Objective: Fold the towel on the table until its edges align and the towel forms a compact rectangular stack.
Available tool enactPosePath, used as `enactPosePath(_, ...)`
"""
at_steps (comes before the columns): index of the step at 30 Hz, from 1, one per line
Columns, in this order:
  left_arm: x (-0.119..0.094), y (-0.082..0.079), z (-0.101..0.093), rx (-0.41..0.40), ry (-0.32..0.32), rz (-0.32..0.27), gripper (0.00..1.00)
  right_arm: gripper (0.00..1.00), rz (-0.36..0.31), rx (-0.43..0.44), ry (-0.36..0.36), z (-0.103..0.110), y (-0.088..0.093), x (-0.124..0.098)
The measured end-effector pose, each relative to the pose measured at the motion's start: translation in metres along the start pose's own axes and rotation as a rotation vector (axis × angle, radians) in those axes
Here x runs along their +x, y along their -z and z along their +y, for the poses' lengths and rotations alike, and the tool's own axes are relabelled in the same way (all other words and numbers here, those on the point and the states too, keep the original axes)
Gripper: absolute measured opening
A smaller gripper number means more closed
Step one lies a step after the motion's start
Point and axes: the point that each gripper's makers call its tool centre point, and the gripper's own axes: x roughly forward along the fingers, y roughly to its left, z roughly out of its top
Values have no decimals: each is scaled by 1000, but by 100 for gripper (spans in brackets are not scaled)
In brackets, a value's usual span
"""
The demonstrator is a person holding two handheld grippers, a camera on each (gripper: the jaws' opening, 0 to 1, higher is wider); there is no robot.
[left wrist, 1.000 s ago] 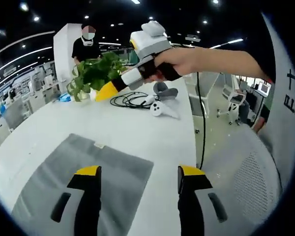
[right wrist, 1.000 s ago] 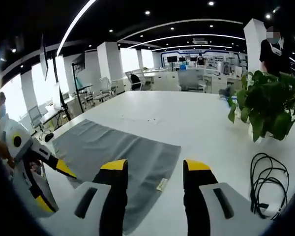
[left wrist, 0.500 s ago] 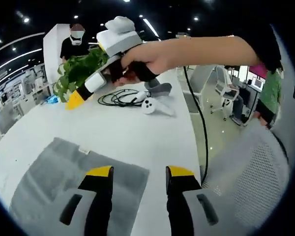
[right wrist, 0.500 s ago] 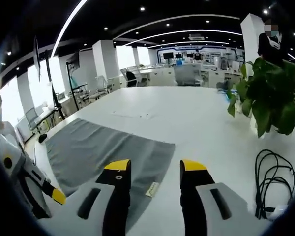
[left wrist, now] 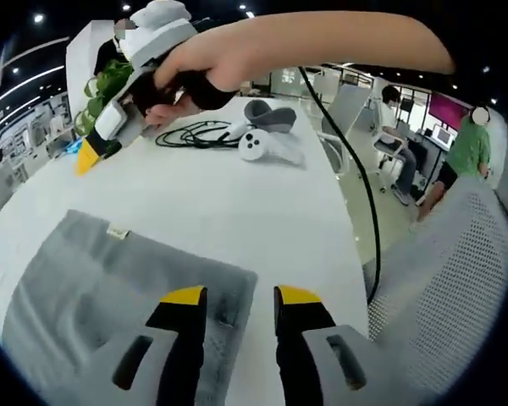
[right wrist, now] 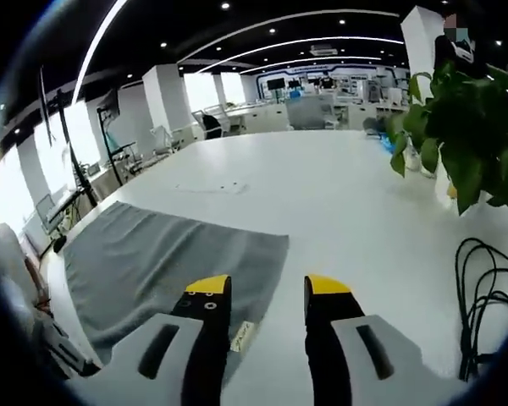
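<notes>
Grey towel (left wrist: 110, 296) lies flat and unfolded on white table (left wrist: 237, 203), one layer, no fold visible. In left gripper view, its near corner sits at the left gripper (left wrist: 240, 296); jaws stand narrowly apart with the towel's right edge running up between the yellow tips, nothing clamped. Whether the tips touch the cloth: cannot tell. Small label tag (left wrist: 117, 232) shows at the towel's far edge.

Right gripper view: same towel (right wrist: 152, 262) spreads away to the left, corner w/ tag (right wrist: 241, 335) between the right gripper (right wrist: 267, 288) tips. Jaws parted, moderate gap, holding nothing.

Right gripper also seen in left gripper view, upper left, gripped by person's hand (left wrist: 195, 72), yellow tip angled down toward the table, above the surface, well apart from towel's far edge.

Other items on table, far side: black cable coil (left wrist: 195, 135), white handheld controller (left wrist: 258, 145), grey object (left wrist: 271, 114) just behind it, potted green plant (right wrist: 466, 127). Mesh-back chair (left wrist: 440, 279) beside table edge. Person in green top (left wrist: 474, 148) in background, office area.
</notes>
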Motion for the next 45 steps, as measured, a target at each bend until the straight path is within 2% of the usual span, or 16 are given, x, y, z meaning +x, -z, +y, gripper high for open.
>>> enactPosePath(7, 16, 1, -4, 23, 30, 12, 28, 30, 19, 5, 9, -3, 5, 19)
enactPosePath(15, 23, 8, -2, 18, 22, 30, 26, 27, 63, -11, 6, -6, 15, 44)
enactPosePath(20, 22, 7, 1, -20, 21, -2, 24, 25, 67, -4, 4, -6, 18, 58)
enactPosePath(24, 23, 7, 0, -17, 16, -13, 23, 24, 95, -7, 1, -4, 28, 70)
enactPosePath(28, 24, 7, -1, 78, 4, -5, 23, 23, 123, -28, 4, -4, 36, 75)
enactPosePath(31, 24, 7, 1, 52, 0, -10, 21, 21, 136, -39, 4, -3, 40, 78)
enactPosePath(32, 24, 7, 2, 49, -8, -14, 20, 19, 113, -66, 9, -5, 37, 79)
enactPosePath(35, 24, 7, 3, 45, -27, -26, 18, 8, 124, -47, 0, -3, 41, 80)
enactPosePath(39, 25, 6, 1, 48, -51, -39, 15, 0, 110, -33, 25, -6, 41, 84)
enactPosePath(41, 27, 5, 2, 46, -62, -50, 10, 0, 116, -6, 10, -5, 43, 84)
enactPosePath(45, 27, 4, 7, -19, -36, -71, 8, 0, 112, -1, -9, -2, 42, 83)
